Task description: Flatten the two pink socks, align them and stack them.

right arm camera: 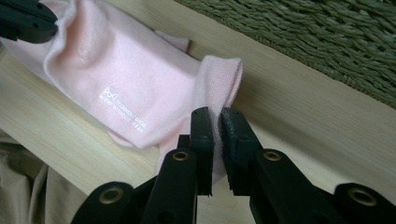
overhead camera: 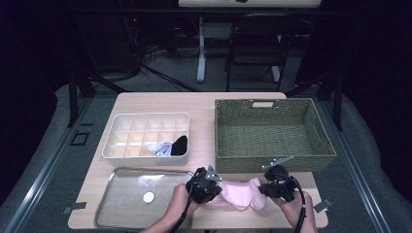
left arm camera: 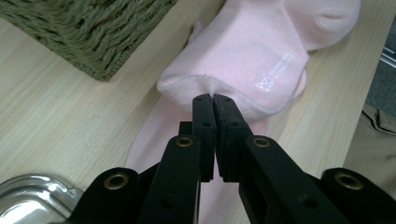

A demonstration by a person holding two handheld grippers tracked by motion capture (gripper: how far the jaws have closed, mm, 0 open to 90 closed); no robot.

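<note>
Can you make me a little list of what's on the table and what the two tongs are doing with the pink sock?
held thing: pink sock, lying on the table's near edge
left tongs: shut, pinching one end of the sock
right tongs: shut on the sock's other end
behind the sock: green woven basket
far left: white divider box with a black sock and a pale one in its front cells
near left: metal tray with a small white round thing in it
</note>
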